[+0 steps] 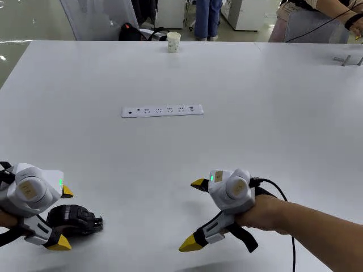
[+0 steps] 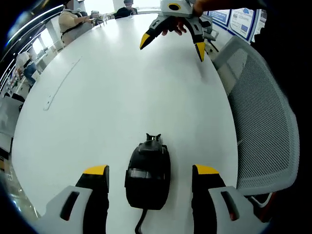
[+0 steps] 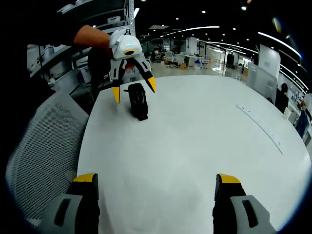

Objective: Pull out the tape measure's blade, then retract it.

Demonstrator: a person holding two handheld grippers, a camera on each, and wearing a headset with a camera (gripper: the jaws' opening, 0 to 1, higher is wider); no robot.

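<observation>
Tape measure point(image 2: 147, 173) lies on the table point(image 1: 170, 158) inside the open left claw point(image 1: 63, 217), unclamped; it looks rigid, dense, slick plastic, so I'd pinch its flat sides and leave the blade tab point(image 2: 153, 138) for the open, empty right claw point(image 1: 194, 214).

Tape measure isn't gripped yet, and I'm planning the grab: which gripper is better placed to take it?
Left. The tape measure lies between the open jaws of the left gripper, untouched. The right gripper is open too, but stands apart across the table.
</observation>
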